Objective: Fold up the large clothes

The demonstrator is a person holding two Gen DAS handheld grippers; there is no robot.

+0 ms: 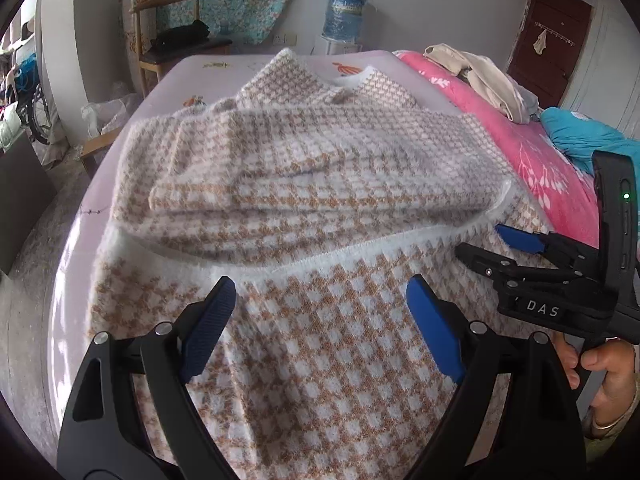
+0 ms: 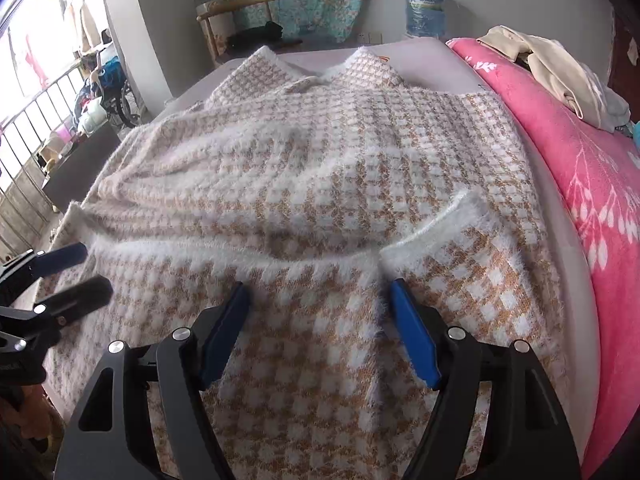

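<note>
Hovering over the bed (image 1: pixel 224 62), I hold both grippers just above the sweater (image 1: pixel 312 200), a fuzzy white and tan checked knit spread across the pale sheet. My left gripper (image 1: pixel 320 312) has its blue pads spread wide, nothing between them but the knit lying below; they press on nothing. My right gripper (image 2: pixel 320 320) stands the same way, jaws apart, pads clear of the cloth. In the left view the right gripper shows at the right edge, my hand (image 1: pixel 608 376) wrapped round its handle. The sweater lies with its collar toward the far edge of the bed and its hem toward me. A sleeve (image 1: pixel 304 172) is folded across the body, and a white fuzzy trim (image 2: pixel 320 264) crosses just ahead of my right pads, with a cuff (image 2: pixel 452 220) turned up toward the right side. Along the right edge of the bed runs a pink blanket (image 2: pixel 592 168), with a beige garment (image 2: pixel 552 64) heaped on it near the far corner. Beyond the far edge stand a wooden chair (image 2: pixel 232 12) and a water bottle (image 2: pixel 424 8).
</note>
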